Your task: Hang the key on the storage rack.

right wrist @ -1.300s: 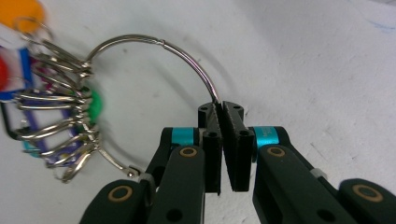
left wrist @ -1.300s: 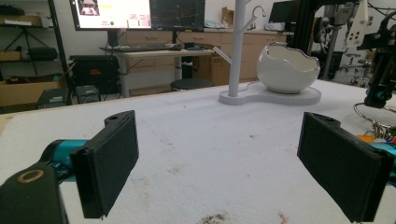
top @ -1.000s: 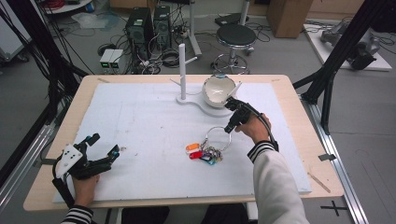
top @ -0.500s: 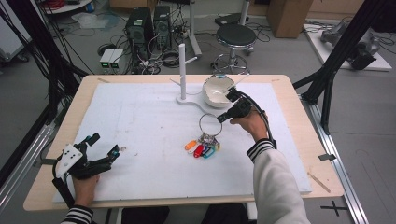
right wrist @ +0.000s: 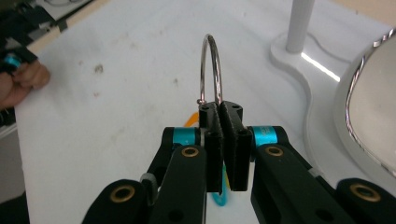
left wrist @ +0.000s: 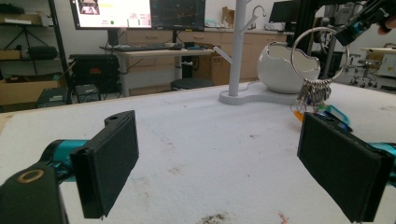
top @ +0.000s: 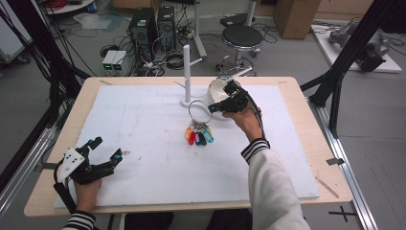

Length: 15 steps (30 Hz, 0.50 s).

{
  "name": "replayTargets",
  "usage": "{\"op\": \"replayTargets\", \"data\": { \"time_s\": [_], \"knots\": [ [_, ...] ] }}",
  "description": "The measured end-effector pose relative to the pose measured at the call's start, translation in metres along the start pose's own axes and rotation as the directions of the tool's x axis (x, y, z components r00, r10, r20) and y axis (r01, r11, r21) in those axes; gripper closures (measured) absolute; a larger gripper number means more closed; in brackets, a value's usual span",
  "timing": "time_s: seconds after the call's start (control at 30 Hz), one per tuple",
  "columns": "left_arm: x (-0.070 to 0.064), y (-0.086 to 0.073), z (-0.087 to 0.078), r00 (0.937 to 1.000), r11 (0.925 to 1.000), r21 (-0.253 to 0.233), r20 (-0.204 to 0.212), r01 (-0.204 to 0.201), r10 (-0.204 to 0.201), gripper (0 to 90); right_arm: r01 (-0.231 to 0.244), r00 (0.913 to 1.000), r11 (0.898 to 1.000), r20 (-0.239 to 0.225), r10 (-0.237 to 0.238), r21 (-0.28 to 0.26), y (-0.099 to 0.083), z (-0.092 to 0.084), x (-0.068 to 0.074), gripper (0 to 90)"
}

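Note:
A large metal key ring (top: pixel 199 109) hangs in the air with several coloured key tags (top: pixel 198 136) dangling under it. My right gripper (top: pixel 212 108) is shut on the ring's right side, in front of the white stand. In the right gripper view the ring (right wrist: pixel 211 66) rises from between the closed pads (right wrist: pixel 224 140). The left gripper view shows the ring (left wrist: pixel 320 58) and tags (left wrist: pixel 322 105) far off at the right. My left gripper (top: pixel 106 150) rests at the table's near left corner, open with nothing between its fingers (left wrist: pixel 109 161).
A white post stand (top: pixel 187 72) with a side hook stands at the back centre of the white foam board (top: pixel 143 134). A white bowl (top: pixel 221 88) sits on its base behind my right gripper. The wooden table edge (top: pixel 330 158) frames the board.
My right gripper has lifted the key ring off the board and carried it up and back toward the stand; the tags now hang free. The left gripper has stayed still.

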<state>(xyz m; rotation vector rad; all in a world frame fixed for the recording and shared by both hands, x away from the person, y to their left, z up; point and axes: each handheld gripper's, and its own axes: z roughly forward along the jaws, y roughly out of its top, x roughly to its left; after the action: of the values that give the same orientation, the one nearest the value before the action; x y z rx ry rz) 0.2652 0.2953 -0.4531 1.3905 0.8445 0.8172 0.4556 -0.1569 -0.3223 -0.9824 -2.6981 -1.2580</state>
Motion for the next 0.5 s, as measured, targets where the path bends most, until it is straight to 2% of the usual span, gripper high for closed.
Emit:
{"op": "replayTargets", "data": {
  "time_s": [0.17,0.27,0.4,0.5],
  "knots": [
    [0.0,0.0,0.0,1.0,1.0,-0.001,0.0,-0.001,0.001,13.0,0.013,0.9999,0.996,-0.005,-0.014,-0.091,0.006,0.003,0.002,88.5],
    [0.0,0.0,0.0,1.0,1.0,-0.001,0.0,0.002,-0.002,13.0,0.02,0.9998,0.989,-0.002,-0.021,-0.146,0.009,0.004,0.002,88.5],
    [0.0,0.0,0.0,1.0,1.0,-0.001,0.0,0.002,-0.002,13.0,0.029,0.9996,0.981,0.007,-0.028,-0.192,0.012,0.007,0.002,88.5],
    [0.0,0.0,0.0,1.0,1.0,-0.001,0.0,0.003,-0.003,13.0,0.017,0.9998,0.974,0.009,-0.016,-0.224,0.014,0.01,0.002,88.5]
  ]
}}
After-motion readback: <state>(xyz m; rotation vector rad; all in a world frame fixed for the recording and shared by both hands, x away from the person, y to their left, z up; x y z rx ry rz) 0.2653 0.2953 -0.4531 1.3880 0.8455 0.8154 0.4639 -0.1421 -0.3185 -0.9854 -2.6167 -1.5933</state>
